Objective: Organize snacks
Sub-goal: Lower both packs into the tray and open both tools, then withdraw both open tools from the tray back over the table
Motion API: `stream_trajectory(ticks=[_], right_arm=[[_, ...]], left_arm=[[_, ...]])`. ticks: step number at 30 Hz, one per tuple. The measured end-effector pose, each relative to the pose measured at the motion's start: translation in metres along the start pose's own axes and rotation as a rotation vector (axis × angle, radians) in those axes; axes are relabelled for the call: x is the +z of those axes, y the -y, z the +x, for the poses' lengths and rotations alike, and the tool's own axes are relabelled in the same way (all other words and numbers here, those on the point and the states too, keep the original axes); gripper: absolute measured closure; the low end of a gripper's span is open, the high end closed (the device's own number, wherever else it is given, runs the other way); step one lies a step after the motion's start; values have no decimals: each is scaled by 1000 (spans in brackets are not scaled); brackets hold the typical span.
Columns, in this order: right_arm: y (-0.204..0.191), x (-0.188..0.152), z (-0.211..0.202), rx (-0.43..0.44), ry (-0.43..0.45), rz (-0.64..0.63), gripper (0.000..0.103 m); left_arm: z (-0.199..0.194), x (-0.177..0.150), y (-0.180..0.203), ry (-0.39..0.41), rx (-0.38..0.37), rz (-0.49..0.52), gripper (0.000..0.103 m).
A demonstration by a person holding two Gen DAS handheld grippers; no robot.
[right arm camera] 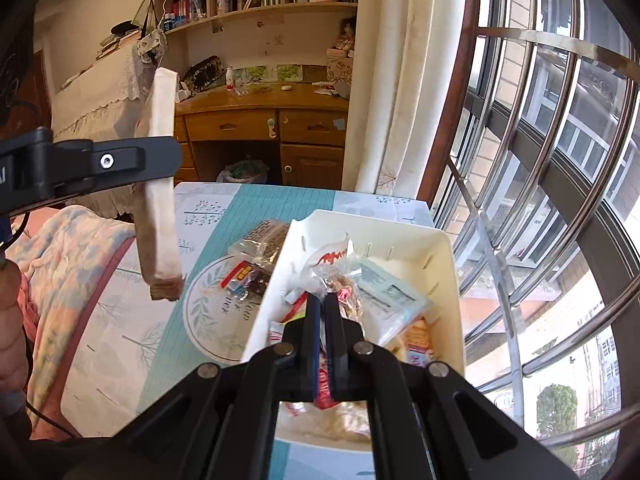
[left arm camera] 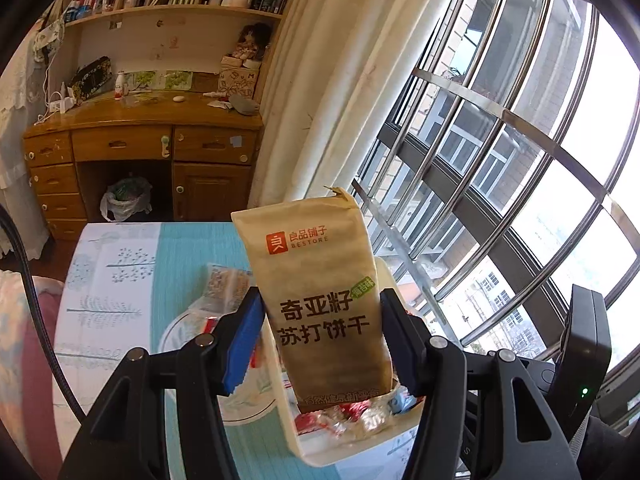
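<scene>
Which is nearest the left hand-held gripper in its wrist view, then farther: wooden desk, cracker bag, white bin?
1. cracker bag, clamped in the left hand-held gripper.
2. white bin, just below.
3. wooden desk, across the room.

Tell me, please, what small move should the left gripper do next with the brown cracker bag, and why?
Probably carry the cracker bag over the white bin and lower it in. The left gripper holds the bag in the air, clear of the table, while the bin already contains other snacks. The right gripper is shut above the bin and may need to move aside.
</scene>
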State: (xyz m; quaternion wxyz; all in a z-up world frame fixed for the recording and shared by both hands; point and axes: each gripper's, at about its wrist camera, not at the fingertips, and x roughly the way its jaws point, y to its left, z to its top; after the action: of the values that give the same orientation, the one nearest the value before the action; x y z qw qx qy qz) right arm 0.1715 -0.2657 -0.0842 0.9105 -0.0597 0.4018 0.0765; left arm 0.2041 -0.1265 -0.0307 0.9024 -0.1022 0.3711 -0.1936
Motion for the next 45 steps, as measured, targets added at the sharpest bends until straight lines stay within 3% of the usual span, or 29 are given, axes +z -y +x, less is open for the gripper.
stream_trajectory(ticks=[13, 14, 16, 18, 20, 24, 37, 45], right_arm=[[53, 3, 24, 64, -14, 9, 101], [57, 3, 26, 74, -17, 16, 100], [63, 2, 29, 98, -18, 34, 100], [68, 2, 30, 120, -10, 51, 99], [72, 2, 32, 127, -3, 60, 95], [76, 1, 31, 129, 9, 89, 67], [58, -3, 18, 170, 20, 109, 63], [28, -6, 8, 179, 18, 96, 48]], left_arm=[[65, 14, 52, -72, 39, 40, 45], [69, 14, 55, -80, 43, 44, 44], [76, 16, 59, -91, 58, 46, 26], [76, 17, 60, -81, 72, 34, 19], [75, 17, 59, -79, 68, 25, 18], [74, 17, 55, -91, 90, 16, 14], [33, 11, 27, -51, 107, -53, 14], [-3, 1, 2, -37, 122, -67, 14]])
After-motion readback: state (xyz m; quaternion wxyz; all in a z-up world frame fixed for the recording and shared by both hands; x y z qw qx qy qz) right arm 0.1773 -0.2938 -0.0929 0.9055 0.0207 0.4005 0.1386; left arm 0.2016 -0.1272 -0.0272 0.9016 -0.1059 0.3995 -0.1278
